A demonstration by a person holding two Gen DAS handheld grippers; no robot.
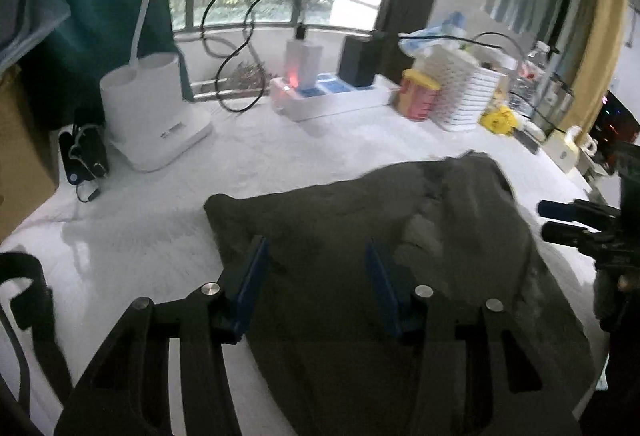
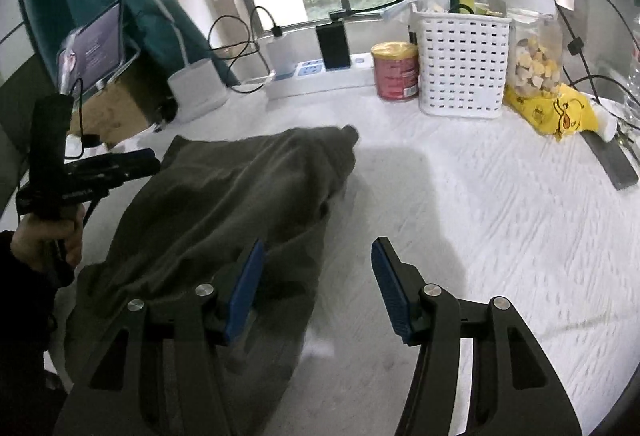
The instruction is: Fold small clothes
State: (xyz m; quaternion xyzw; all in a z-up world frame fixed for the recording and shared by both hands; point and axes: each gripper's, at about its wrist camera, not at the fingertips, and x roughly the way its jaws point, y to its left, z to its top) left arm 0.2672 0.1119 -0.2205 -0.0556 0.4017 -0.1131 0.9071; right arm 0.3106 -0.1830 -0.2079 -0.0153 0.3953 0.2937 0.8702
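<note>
You were between folds: the olive-grey garment [image 1: 360, 244] lay rumpled on the white tablecloth [image 2: 500, 204], and both tongs were released, gripping nothing. Your left gripper [image 1: 316, 276] hovered over the cloth's near part; your right gripper [image 2: 316, 280] straddled its right edge. Judging by that, the next move called for pinching an edge and carrying it across. Behind stood a white slotted basket [image 2: 462, 64], a red tin [image 2: 394, 70], a power strip [image 1: 332, 96] and a desk lamp [image 1: 154, 116] by the window

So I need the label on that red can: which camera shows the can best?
The right wrist view: the red can stands unobstructed beside the white basket. The left wrist view shows it smaller, blurred, at the basket's edge.
</note>
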